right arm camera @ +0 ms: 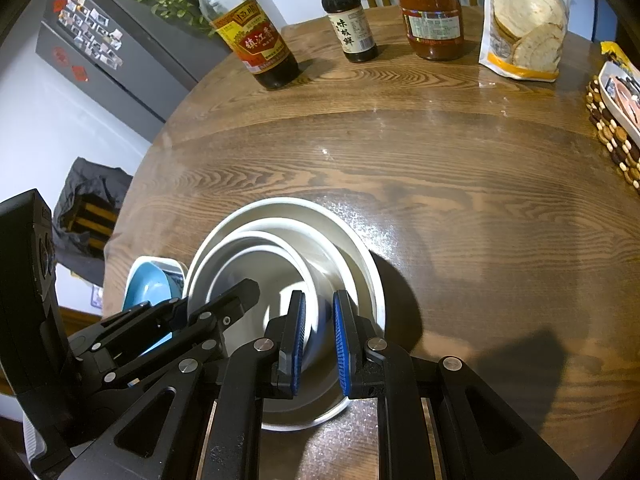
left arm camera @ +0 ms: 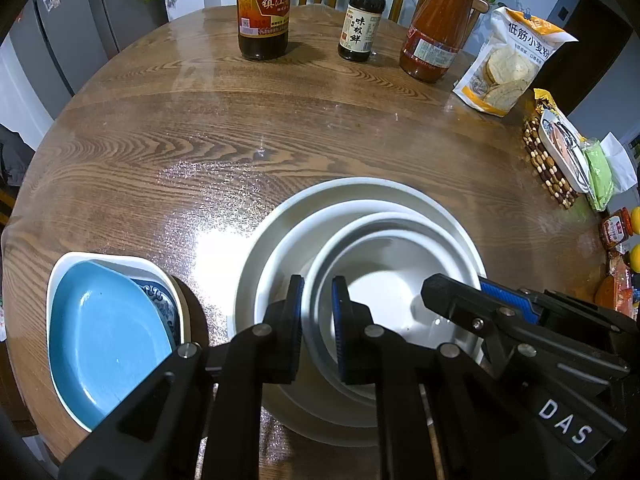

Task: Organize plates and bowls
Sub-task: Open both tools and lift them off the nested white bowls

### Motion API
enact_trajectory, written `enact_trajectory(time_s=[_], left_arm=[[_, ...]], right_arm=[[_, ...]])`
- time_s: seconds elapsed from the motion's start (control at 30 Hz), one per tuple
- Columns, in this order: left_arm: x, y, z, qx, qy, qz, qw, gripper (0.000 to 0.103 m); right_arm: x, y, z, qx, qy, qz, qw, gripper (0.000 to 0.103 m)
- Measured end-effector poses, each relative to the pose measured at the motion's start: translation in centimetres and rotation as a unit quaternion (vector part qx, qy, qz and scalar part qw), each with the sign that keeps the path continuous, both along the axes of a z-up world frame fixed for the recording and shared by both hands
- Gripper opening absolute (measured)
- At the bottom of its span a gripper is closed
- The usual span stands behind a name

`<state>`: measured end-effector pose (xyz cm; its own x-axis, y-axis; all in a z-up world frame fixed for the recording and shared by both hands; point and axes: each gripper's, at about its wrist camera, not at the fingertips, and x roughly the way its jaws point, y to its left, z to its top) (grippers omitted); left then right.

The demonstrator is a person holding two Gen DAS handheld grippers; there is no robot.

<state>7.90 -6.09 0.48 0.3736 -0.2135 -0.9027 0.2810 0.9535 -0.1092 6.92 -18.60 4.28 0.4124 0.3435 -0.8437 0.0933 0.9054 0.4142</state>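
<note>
Three white bowls sit nested on the round wooden table (left arm camera: 248, 120). The large outer bowl (left arm camera: 352, 182) (right arm camera: 297, 202) holds a middle one and a small inner bowl (left arm camera: 384, 300) (right arm camera: 260, 266). My left gripper (left arm camera: 318, 308) is shut on the inner bowl's left rim, one finger outside the wall and one inside. My right gripper (right arm camera: 320, 320) is shut on the same bowl's right rim; in the left wrist view the right gripper (left arm camera: 460, 292) reaches in from the right. A blue plate (left arm camera: 104, 340) (right arm camera: 148, 285) lies in a white dish over a blue-patterned plate, left of the bowls.
Along the far edge stand a vinegar bottle (left arm camera: 264, 8), a soy sauce bottle (left arm camera: 360, 20), a red sauce jar (left arm camera: 436, 28) and a flour bag (left arm camera: 512, 64). A beaded mat with a tray (left arm camera: 554, 160) and small jars sit at the right edge. Chairs stand behind.
</note>
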Motion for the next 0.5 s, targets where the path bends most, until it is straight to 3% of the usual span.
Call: enact_trajectory(time_s=[0.3,0.5], left_arm=[[-0.10,0.03,0.23,0.003,0.002,-0.001,1.0000,0.015],[-0.03,0.22,0.73,0.002,-0.005,0.003,1.0000,0.023]], right_arm=[[-0.44,-0.15,0.27,0.005,-0.002,-0.011,1.000,0.016],[-0.64,-0.27,0.63,0.002,-0.008,-0.011,1.000,0.016]])
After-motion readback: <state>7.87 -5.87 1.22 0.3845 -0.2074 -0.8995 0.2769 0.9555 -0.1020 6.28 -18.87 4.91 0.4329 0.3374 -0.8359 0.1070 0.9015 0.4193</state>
